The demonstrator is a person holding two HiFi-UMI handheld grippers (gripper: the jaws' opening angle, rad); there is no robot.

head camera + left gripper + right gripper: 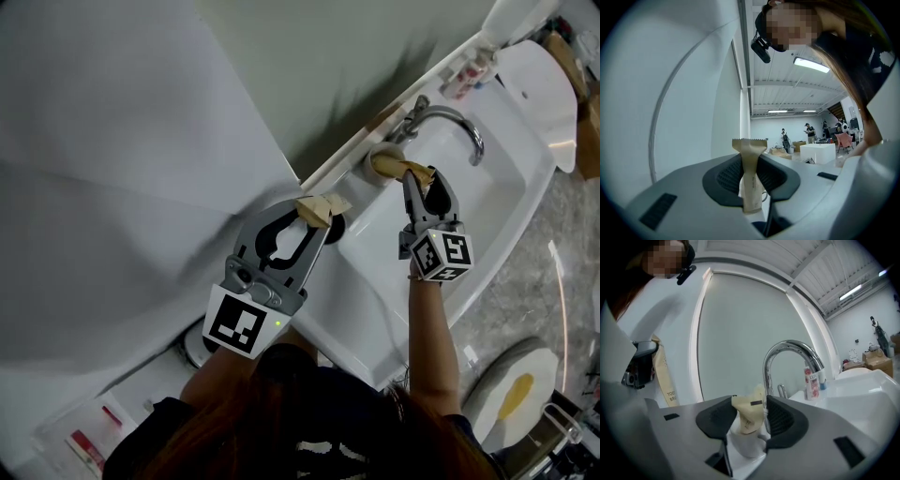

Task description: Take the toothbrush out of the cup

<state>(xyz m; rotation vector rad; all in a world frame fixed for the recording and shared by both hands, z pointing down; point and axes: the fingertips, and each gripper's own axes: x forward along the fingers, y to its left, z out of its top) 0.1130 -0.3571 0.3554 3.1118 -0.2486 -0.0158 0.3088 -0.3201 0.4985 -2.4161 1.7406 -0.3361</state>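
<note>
My left gripper [315, 216] is shut on a flat beige paper-wrapped toothbrush [323, 205] and holds it upright above the ledge beside the sink. In the left gripper view the wrapper [749, 171] stands pinched between the dark pads. A white cup [379, 157] sits on the ledge by the faucet with a second beige wrapped toothbrush [401, 169] sticking out of it. My right gripper [421, 180] is open, level with that cup. In the right gripper view the cup [746, 446] and its crumpled wrapper [748, 414] lie between the spread jaws.
A chrome faucet [452, 122] arches over the white basin [497, 202], just right of the cup. A pink and white bottle [811, 380] stands further along the ledge. The wall [309, 66] rises right behind the ledge. A toilet lid [539, 84] is at the far right.
</note>
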